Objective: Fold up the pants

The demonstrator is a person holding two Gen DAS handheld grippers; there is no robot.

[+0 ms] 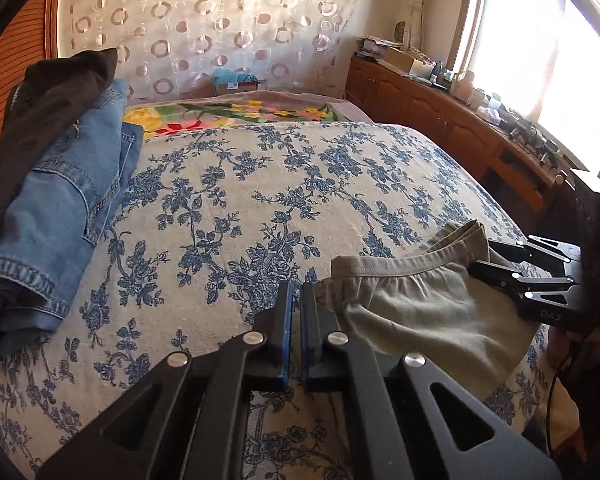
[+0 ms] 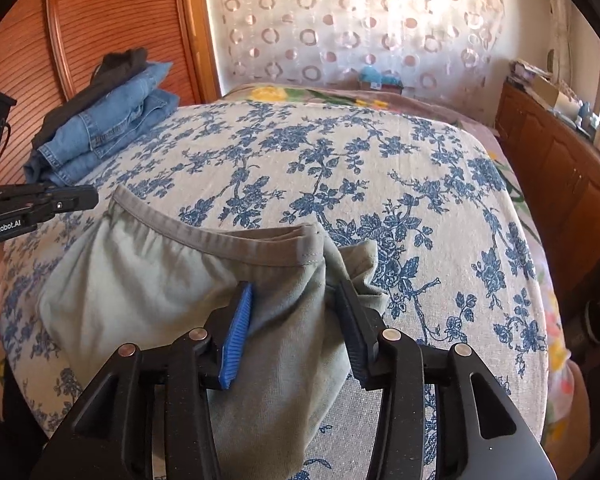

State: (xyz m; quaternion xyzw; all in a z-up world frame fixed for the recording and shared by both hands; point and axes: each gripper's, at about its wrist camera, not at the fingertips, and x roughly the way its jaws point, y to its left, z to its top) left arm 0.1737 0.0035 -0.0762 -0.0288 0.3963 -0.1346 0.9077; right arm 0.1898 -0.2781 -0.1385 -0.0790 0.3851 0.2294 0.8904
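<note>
Pants (image 2: pixel 172 292) lay bunched on the bedspread (image 2: pixel 340 168) right under and ahead of your right tongs (image 2: pixel 296 300), with the waistband (image 2: pixel 220 236) curving across just beyond their tips. Your right tongs stood wide, the blue pad (image 2: pixel 236 336) on one side and the black finger on the other straddling a raised fold of the grey cloth without pinching it. Your left tongs (image 1: pixel 295 300) were narrow, pads almost together with a thin gap showing between them, and I judged they held nothing; the waistband's near corner (image 1: pixel 340 270) sat just beside their tips, to the right. From the right wrist view they hovered at the far left end of the waistband, apart from it. Folding looked barely begun, since the cloth was crumpled and not yet laid flat. To do this step well, you needed to close the right tongs on the waistband's thick hem, not on the loose bunch below it, so the layers would not slip. You then needed to open the left tongs and take the opposite corner at the same hem, and draw the two apart evenly to flatten the cloth. Jeans (image 1: pixel 64 200) were stacked well off to the left of your left tongs, so there was room ahead.
</note>
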